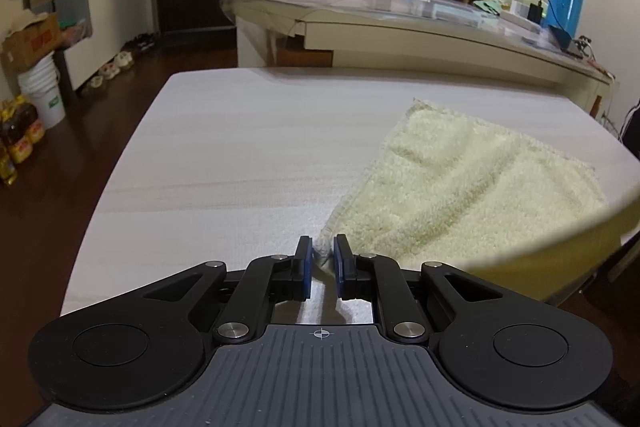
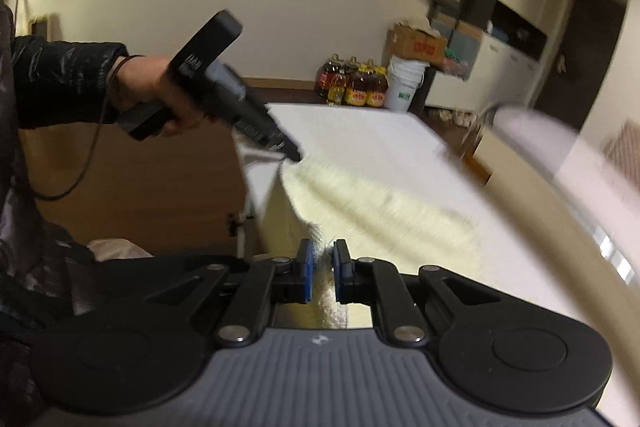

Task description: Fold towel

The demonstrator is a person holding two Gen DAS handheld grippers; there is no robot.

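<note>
Cream towel (image 1: 472,183) lies spread near table (image 1: 240,147) right edge, no fold visible. Left gripper (image 1: 323,253) and right gripper (image 2: 323,259), jaws nearly closed, each pinch a near corner; folding all remains.

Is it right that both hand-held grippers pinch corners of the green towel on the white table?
Not green: the towel is cream, as the left wrist view shows. The rest holds: left hand-held gripper and right hand-held gripper each pinch a corner over the white table.
</note>
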